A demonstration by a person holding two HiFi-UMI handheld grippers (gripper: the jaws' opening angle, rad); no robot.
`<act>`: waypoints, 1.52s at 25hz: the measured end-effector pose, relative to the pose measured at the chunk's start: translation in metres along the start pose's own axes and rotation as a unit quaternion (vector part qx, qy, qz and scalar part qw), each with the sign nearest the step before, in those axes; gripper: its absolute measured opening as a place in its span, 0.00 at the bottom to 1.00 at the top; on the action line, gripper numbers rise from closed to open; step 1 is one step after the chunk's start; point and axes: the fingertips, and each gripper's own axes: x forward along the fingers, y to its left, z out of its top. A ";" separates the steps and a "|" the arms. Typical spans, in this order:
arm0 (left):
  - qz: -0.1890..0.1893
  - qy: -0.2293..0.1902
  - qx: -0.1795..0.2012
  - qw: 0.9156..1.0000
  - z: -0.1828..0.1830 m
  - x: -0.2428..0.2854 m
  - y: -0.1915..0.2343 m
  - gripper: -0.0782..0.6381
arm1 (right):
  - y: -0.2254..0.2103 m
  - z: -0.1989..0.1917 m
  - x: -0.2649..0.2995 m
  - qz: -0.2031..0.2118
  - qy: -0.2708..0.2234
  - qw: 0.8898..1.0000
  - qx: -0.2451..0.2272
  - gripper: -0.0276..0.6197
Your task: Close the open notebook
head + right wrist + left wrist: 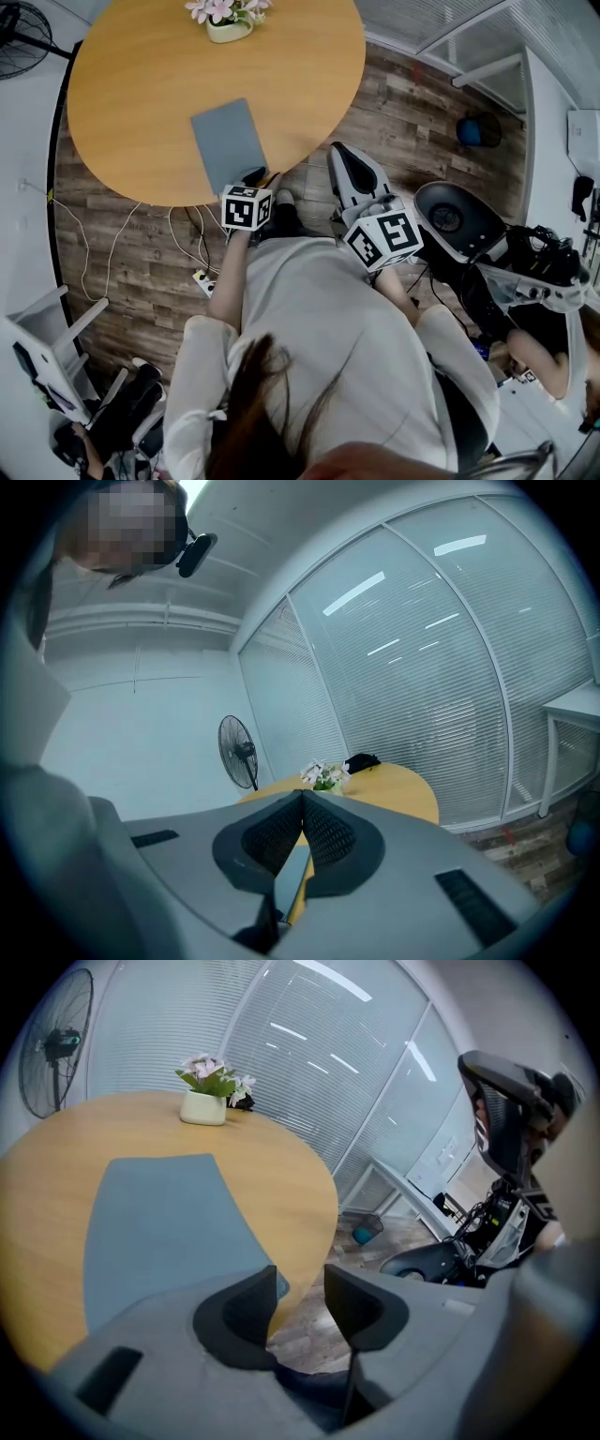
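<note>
Plainly, my left tongs [300, 1275] stand apart beside the flat matte grey-blue notebook [164, 1232] at the round wooden surface's [281, 1176] lower edge; right tongs [302, 797] pressed together.

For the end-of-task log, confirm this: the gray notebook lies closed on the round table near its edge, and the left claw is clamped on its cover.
Not quite. The left claw is not clamped on the cover: the left gripper view shows its jaws apart with nothing gripped. The gray notebook does lie closed on the round table near its edge.
</note>
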 end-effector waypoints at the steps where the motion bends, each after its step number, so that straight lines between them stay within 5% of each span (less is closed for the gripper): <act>1: 0.002 -0.002 0.000 1.000 0.001 0.001 0.001 0.34 | -0.001 -0.001 0.001 0.000 0.000 1.000 0.000 0.05; 10: 0.033 -0.031 0.010 0.999 0.020 -0.002 0.015 0.19 | -0.010 0.003 0.008 -0.002 -0.005 1.000 -0.002 0.05; 17: 0.084 -0.095 0.034 0.991 0.044 -0.029 0.024 0.13 | -0.017 0.006 -0.002 -0.017 -0.009 1.000 -0.011 0.05; 38: 0.069 -0.207 0.097 0.971 0.143 -0.106 0.041 0.13 | 0.009 0.009 0.029 -0.052 -0.012 0.998 -0.017 0.05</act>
